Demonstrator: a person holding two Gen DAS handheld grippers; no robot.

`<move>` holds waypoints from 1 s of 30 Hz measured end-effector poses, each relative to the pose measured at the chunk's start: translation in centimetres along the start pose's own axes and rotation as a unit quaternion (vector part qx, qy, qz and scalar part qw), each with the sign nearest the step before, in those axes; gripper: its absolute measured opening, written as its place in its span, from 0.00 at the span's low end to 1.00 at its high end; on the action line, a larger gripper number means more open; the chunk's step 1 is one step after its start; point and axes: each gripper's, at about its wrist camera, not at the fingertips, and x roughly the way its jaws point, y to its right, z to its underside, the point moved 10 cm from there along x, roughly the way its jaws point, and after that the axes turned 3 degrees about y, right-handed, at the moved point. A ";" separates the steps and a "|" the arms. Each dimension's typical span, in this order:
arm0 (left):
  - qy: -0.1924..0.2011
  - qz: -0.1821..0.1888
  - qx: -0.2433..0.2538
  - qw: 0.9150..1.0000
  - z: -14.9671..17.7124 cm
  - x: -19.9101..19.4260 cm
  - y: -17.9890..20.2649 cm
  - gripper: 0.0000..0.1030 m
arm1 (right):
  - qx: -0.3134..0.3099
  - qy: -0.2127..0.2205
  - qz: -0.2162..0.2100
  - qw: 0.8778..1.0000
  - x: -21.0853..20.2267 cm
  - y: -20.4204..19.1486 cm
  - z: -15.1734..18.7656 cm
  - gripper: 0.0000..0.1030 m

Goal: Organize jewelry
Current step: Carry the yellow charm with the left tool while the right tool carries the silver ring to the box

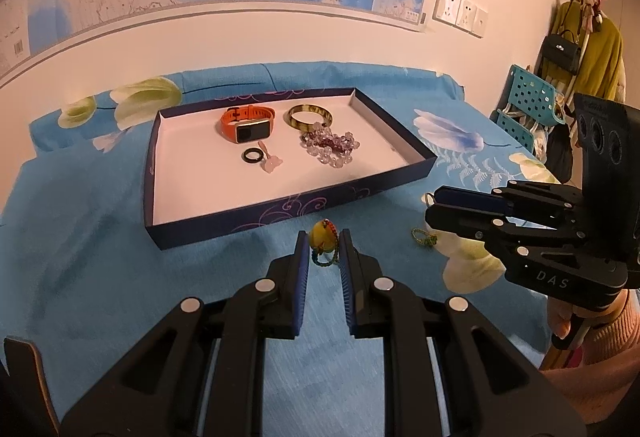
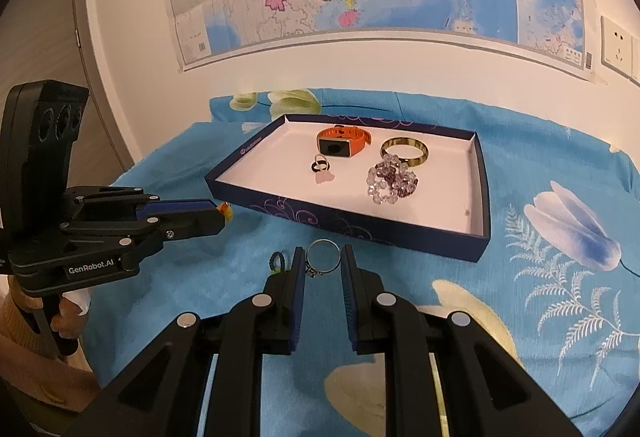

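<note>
My left gripper is shut on a yellow pendant with a coloured bead cord, held just above the blue cloth in front of the tray. In the right wrist view the same left gripper shows the yellow pendant at its tips. My right gripper is shut on a thin silver ring; in the left wrist view the right gripper is at the right. The dark blue tray holds an orange watch, an olive bangle, a crystal bead bracelet and a black ring with a pink charm.
A small green braided loop lies on the flowered blue cloth between the grippers, also seen as the green loop. A map hangs on the wall behind. A teal basket and hanging clothes stand at the far right.
</note>
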 end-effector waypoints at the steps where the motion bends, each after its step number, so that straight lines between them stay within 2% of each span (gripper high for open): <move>1: 0.002 0.000 -0.001 1.000 -0.1 0.0 -0.1 0.15 | 0.000 0.001 0.000 1.000 0.0 0.0 -0.1 0.16; 30: 0.017 -0.008 -0.008 1.000 -2.8 1.2 -0.9 0.15 | 0.004 0.020 0.003 1.000 1.3 1.5 -2.9 0.16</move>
